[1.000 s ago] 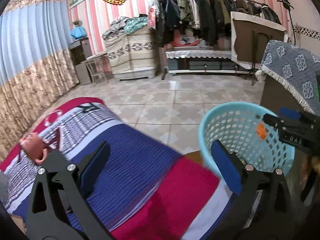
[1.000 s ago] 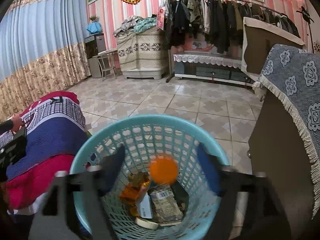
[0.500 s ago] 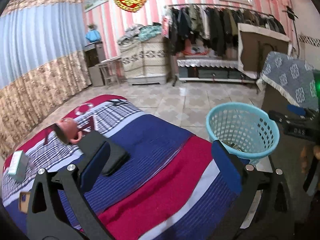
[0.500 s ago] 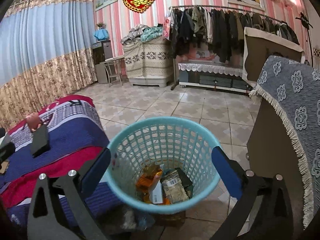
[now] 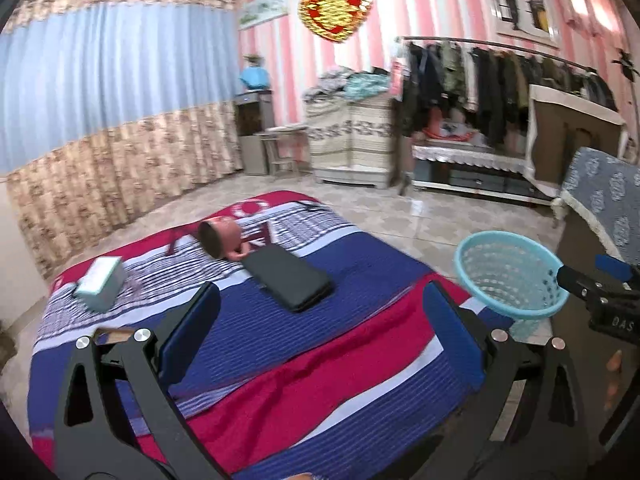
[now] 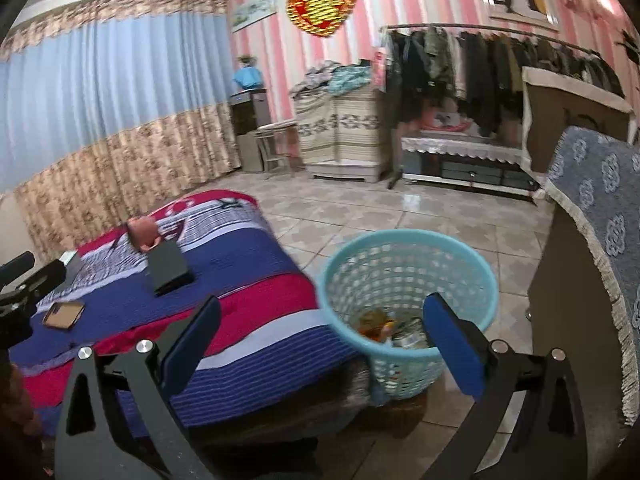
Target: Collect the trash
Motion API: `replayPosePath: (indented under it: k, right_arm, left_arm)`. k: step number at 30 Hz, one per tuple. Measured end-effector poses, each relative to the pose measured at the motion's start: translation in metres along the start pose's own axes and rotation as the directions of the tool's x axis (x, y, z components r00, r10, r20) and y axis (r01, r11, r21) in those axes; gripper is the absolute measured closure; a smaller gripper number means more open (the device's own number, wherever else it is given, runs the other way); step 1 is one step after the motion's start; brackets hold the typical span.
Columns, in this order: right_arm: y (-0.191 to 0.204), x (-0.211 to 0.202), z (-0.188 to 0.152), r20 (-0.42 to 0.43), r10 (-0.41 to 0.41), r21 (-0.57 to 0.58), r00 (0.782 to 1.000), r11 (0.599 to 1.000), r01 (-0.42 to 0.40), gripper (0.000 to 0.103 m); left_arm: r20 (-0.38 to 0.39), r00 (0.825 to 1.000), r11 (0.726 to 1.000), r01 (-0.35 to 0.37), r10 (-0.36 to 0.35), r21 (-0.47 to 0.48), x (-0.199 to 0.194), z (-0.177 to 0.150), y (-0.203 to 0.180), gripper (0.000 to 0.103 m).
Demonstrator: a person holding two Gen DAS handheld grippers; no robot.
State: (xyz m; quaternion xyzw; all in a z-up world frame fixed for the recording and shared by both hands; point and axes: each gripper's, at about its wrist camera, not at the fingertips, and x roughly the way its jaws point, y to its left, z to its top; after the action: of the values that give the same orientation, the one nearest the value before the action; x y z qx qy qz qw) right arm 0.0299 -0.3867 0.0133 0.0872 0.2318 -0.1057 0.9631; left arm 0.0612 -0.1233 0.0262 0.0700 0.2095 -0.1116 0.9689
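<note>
Over the near corner of the bed, the left gripper (image 5: 320,340) hangs with its blue pads spread wide, nothing between them, nothing touched. Below it lies only striped bedspread (image 5: 280,392). Beyond the pads, ahead and slightly left, a flat black case (image 5: 289,278) lies on the cover, its long axis running diagonally from near right to far left. Touching its far end is a pink cup (image 5: 220,238) on its side, mouth turned toward the camera. Further left sits a small pale teal box (image 5: 100,282). From the right wrist view a phone (image 6: 64,314) also lies on the bedspread, close under the left gripper's body. Which of these counts as trash I cannot tell for sure; the tipped cup and the box look the likeliest. Either way the left gripper is the nearer one, and its next reach would go forward and left across the bed. The right gripper (image 6: 320,340) is likewise spread wide and empty, held off the bed's right edge with the light blue basket (image 6: 476,256) just ahead of it and below. The basket stands on the tiled floor, tight against the bed's corner, and wrappers and packets (image 6: 394,328) lie in its bottom. Farther off: tiled floor, clothes rack (image 5: 500,76), curtains.
</note>
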Motion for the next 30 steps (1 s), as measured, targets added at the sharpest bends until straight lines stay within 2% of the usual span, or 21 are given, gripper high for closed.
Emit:
replayPosePath:
  k: [5,10,14,19,24,30]
  right_arm:
    - [0.034,-0.013,-0.009,0.0,0.035,-0.064,0.999,0.997,-0.035,0.004]
    - [0.055,-0.031,-0.018,0.02,0.038,-0.088,0.999,0.996,-0.036,0.004]
    - [0.065,-0.044,-0.022,0.044,0.04,-0.108,0.998,0.994,-0.035,0.004]
    - [0.077,-0.059,-0.02,0.079,0.029,-0.146,0.996,0.989,-0.017,0.004]
    - [0.077,-0.066,-0.019,0.091,0.037,-0.131,0.995,0.991,-0.025,0.004]
    - [0.078,-0.066,-0.019,0.096,0.03,-0.128,0.995,0.992,-0.018,0.004]
  left_arm:
    - [-0.031,0.999,0.997,-0.045,0.043,-0.064,-0.016,-0.018,0.019,0.005]
    - [-0.025,0.999,0.993,-0.042,0.04,-0.111,-0.029,-0.028,0.034,0.005]
    - [0.015,0.998,0.991,-0.059,0.061,-0.117,-0.04,-0.033,0.034,0.005]
    - [0.044,0.998,0.993,-0.044,0.049,-0.112,-0.05,-0.034,0.034,0.005]
    - [0.096,0.994,0.995,-0.043,0.051,-0.09,-0.062,-0.035,0.029,0.005]
    - [0.124,0.991,0.996,-0.043,0.052,-0.074,-0.071,-0.035,0.027,0.005]
